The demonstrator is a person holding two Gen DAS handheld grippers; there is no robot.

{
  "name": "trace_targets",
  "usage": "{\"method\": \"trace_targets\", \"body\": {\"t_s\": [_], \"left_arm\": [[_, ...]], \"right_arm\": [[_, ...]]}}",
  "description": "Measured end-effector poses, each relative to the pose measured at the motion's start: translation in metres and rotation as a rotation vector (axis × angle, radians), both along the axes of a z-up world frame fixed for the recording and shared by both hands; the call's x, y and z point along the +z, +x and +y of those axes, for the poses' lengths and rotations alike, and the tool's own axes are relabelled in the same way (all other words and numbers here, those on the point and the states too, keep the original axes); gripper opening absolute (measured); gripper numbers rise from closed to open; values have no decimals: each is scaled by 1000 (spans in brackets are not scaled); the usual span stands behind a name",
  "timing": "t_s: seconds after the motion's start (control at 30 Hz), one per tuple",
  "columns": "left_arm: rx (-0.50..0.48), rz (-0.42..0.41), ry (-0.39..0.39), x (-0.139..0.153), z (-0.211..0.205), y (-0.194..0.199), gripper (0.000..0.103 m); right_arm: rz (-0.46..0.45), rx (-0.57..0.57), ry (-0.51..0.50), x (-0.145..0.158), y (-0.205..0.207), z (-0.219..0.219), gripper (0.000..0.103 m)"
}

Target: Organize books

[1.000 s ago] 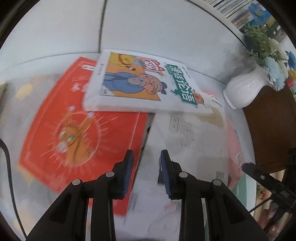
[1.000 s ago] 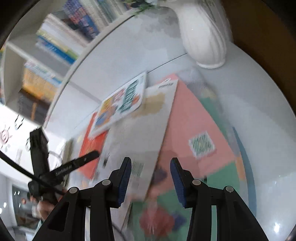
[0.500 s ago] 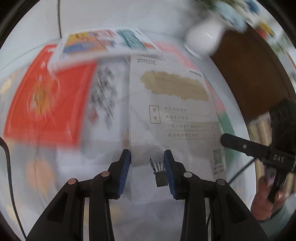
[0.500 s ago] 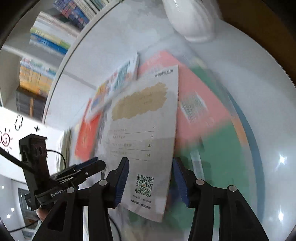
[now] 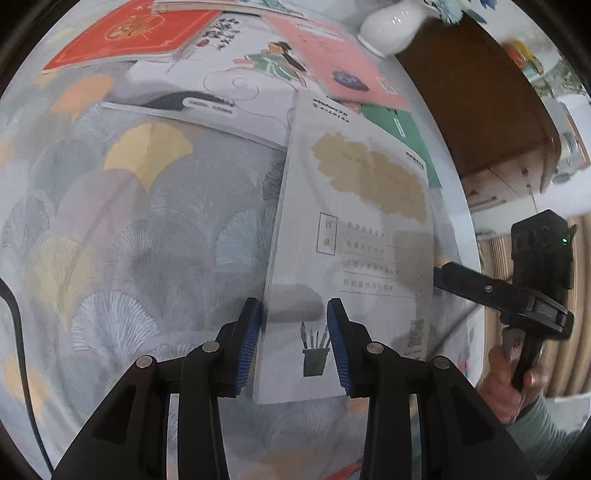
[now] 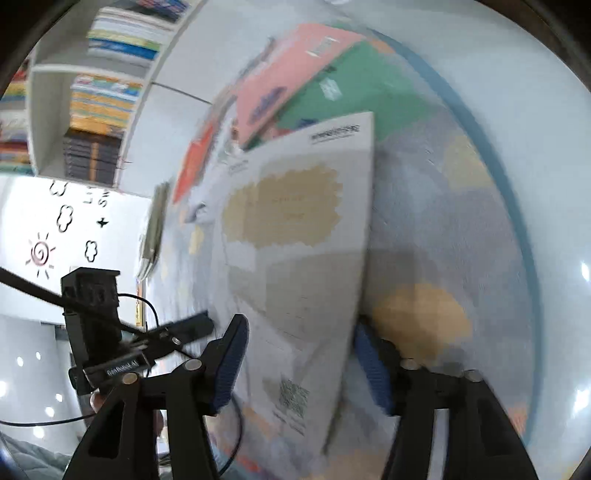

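Observation:
A white book (image 5: 369, 221) with a tan blotch on its cover lies on the leaf-patterned tablecloth (image 5: 129, 221), pulled away from the other books. My left gripper (image 5: 295, 343) stands over its near left corner. The left pad runs along the spine edge, the right pad is over the cover, and the jaws are apart. In the right wrist view the same book (image 6: 303, 240) lies between the jaws of my right gripper (image 6: 299, 362), which are opening wide without pressing on it. The right gripper's finger (image 5: 447, 273) reaches the book's right edge.
A red book (image 5: 125, 33), an illustrated white book (image 5: 251, 74), a pink book (image 5: 332, 55) and a green book (image 5: 399, 122) overlap at the far side. A white vase (image 5: 388, 26) stands beside a brown wooden top (image 5: 480, 110). Bookshelves (image 6: 99, 110) line the wall. The table rim (image 6: 517, 221) curves on the right.
The white book came out from under the cartoon book and slid toward the near side together with both grippers. The right jaws spread much wider. The left jaws widened slightly.

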State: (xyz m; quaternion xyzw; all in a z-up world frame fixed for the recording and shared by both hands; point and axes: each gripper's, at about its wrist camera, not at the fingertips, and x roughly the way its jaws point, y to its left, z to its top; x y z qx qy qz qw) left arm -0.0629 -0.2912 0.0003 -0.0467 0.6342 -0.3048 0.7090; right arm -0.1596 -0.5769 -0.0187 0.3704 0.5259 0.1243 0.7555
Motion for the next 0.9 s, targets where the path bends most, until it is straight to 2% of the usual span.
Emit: {"method": "trace_targets", "body": {"t_s": [0.13, 0.27, 0.33, 0.4, 0.5, 0.6, 0.63, 0.73, 0.8, 0.9], "left_arm": [[13, -2, -27, -1, 5, -1, 33], [13, -11, -57, 1, 10, -5, 33], [42, -18, -77, 3, 13, -8, 33], [112, -51, -96, 17, 40, -8, 32], [294, -130, -92, 42, 111, -8, 32], [474, -190, 4, 56, 185, -11, 32], [524, -208, 47, 59, 206, -14, 32], [603, -230, 109, 62, 246, -19, 32], [605, -210, 98, 58, 253, -19, 32], [525, -181, 98, 45, 227, -13, 32]], "right_arm": [[-31, -29, 16, 11, 6, 4, 70], [-187, 35, 160, 62, -2, 15, 64], [-250, 111, 131, 92, 5, 42, 64], [-293, 178, 79, 113, 20, 73, 64], [-353, 276, 109, 137, 48, 126, 64], [-350, 346, 130, 134, 66, 169, 64], [-321, 378, 128, 127, 72, 186, 64], [-237, 425, 139, 99, 76, 218, 64], [-194, 429, 106, 83, 69, 224, 64], [-107, 419, -33, 53, 62, 230, 64]]}}
